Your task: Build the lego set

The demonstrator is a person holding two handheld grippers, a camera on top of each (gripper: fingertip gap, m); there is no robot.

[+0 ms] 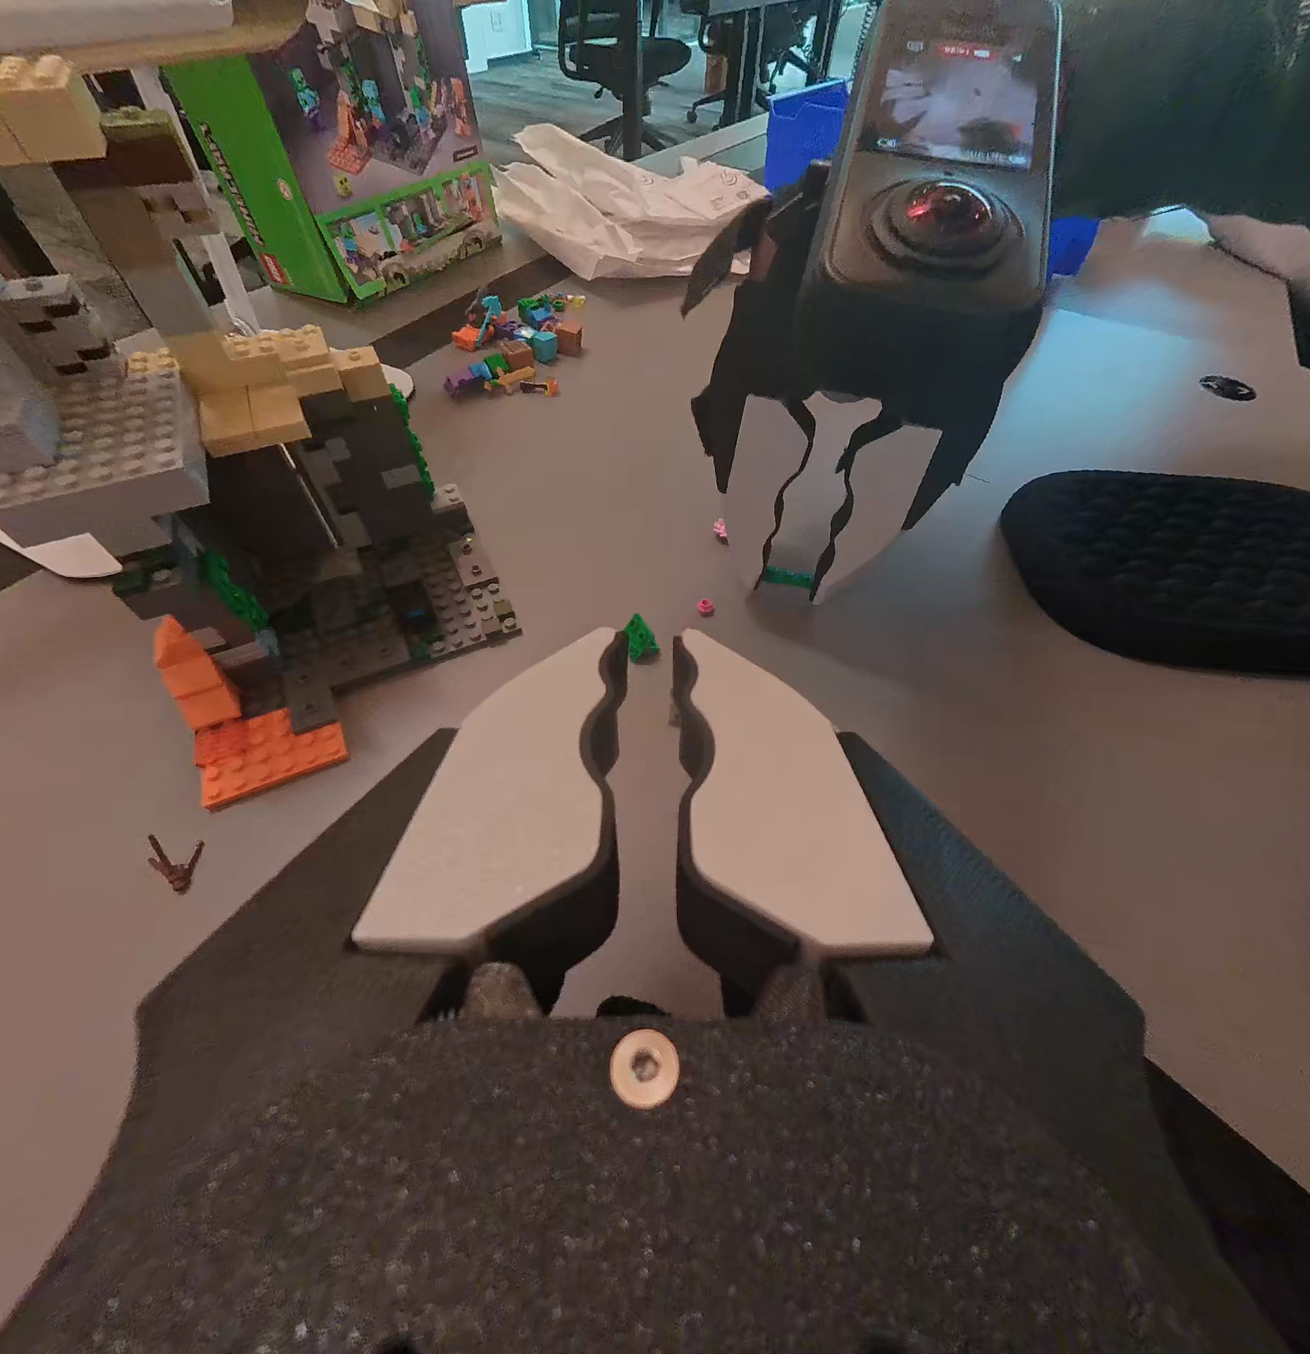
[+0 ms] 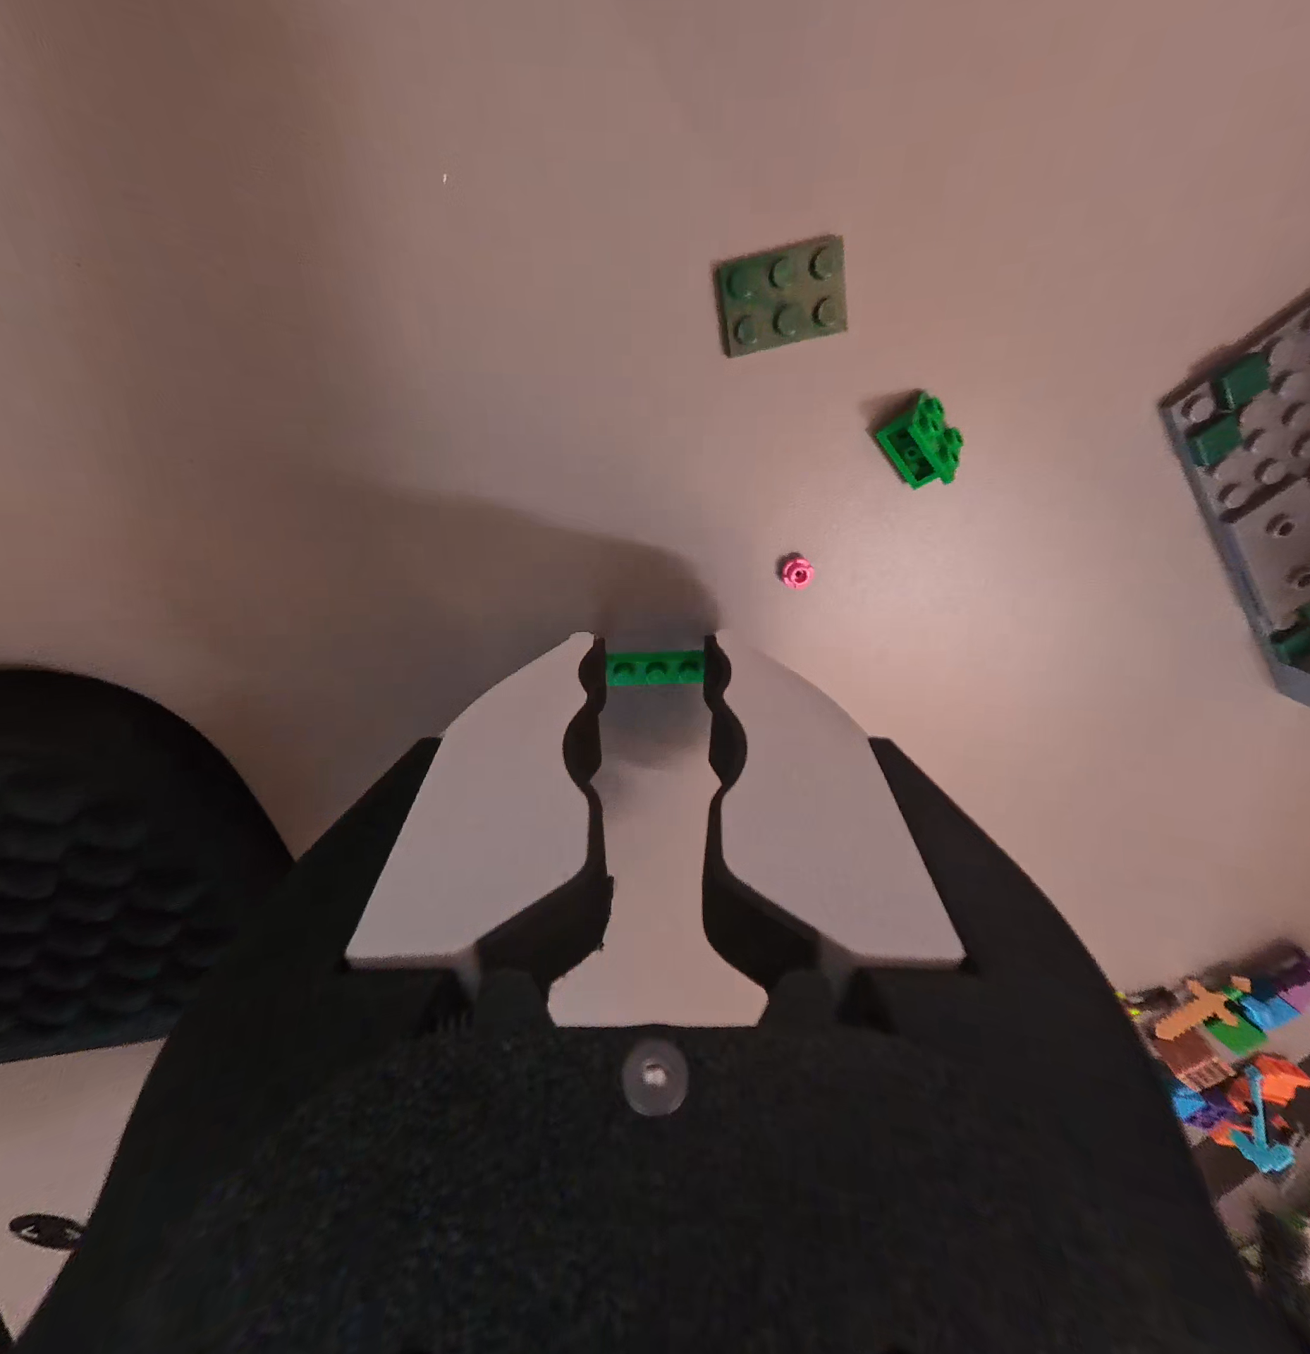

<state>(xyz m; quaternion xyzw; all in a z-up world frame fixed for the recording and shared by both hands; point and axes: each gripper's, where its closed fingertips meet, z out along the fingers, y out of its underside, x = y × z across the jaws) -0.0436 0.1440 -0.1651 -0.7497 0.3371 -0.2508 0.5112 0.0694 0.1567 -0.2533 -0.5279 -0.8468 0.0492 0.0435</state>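
Writing stands on the green set box (image 1: 330, 168): one line of large letters runs along its narrow green side, with a small red logo square low on that side. To the right of the box, the crumpled white paper bags (image 1: 623, 205) carry small grey printed marks, too small to read. Farther right of the box, the camera screen (image 1: 952, 95) shows a red bar with blurred characters.

A smooth grey tabletop (image 1: 930, 769) fills the foreground, and beyond its far edge black wheeled office chairs (image 1: 623, 66) stand on dim grey floor (image 1: 520, 95).
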